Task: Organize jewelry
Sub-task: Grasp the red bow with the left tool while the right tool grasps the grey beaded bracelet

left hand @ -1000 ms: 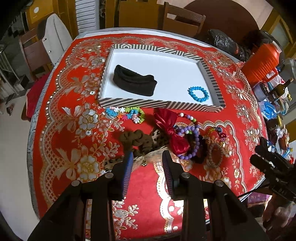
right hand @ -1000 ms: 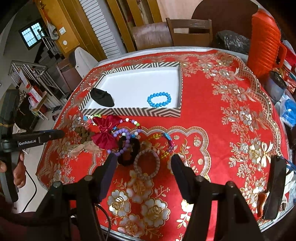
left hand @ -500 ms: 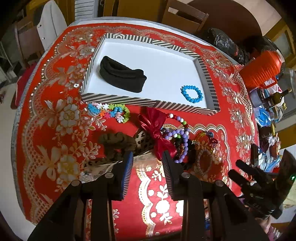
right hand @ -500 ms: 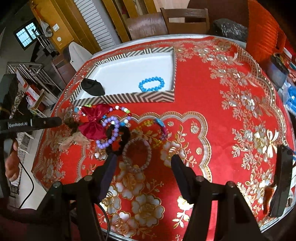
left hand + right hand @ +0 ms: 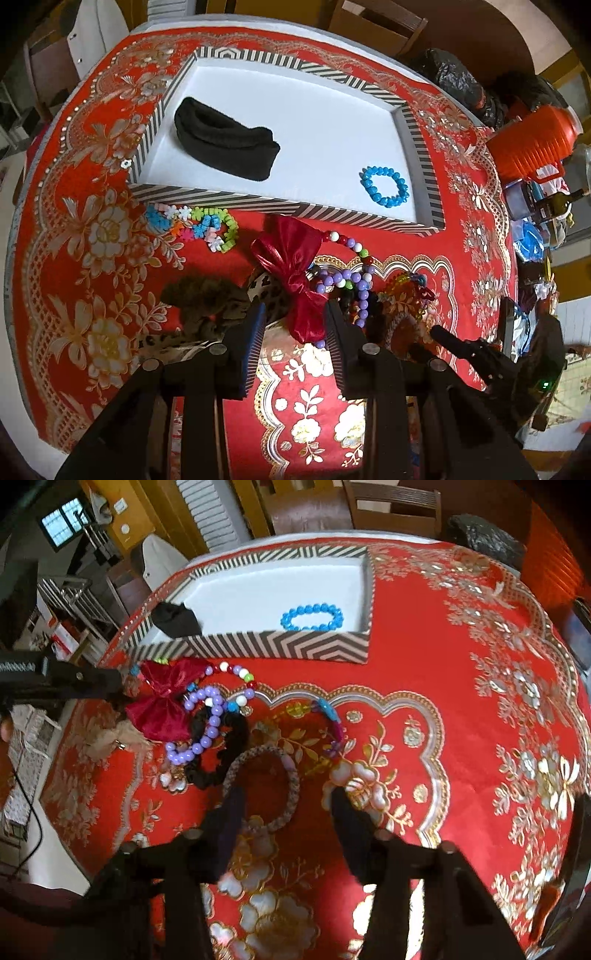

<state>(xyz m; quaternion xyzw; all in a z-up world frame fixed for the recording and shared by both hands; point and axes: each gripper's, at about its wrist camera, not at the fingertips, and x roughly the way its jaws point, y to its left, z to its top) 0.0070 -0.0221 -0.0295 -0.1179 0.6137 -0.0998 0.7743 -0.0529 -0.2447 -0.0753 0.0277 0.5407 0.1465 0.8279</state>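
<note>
A striped tray (image 5: 280,208) (image 5: 258,644) holds a black headband (image 5: 225,146) and a blue bead bracelet (image 5: 384,186) (image 5: 312,616). In front of it lie a colourful flower bracelet (image 5: 207,225), a red satin bow (image 5: 295,280) (image 5: 162,705), a purple bead bracelet (image 5: 199,723), a black scrunchie (image 5: 229,753), leopard scrunchies (image 5: 207,299) and a woven bangle (image 5: 266,786). My left gripper (image 5: 293,319) is open, its tips either side of the bow's lower end. My right gripper (image 5: 286,801) is open around the near part of the bangle.
The round table has a red and gold floral cloth (image 5: 461,716). An orange jug (image 5: 532,144), bottles and clutter stand at the right edge. Chairs (image 5: 391,506) and a black bag (image 5: 484,539) are behind the table.
Both grippers have moved forward and down toward the pile. The left now reaches the red bow; the right has closed in on the woven bangle.
</note>
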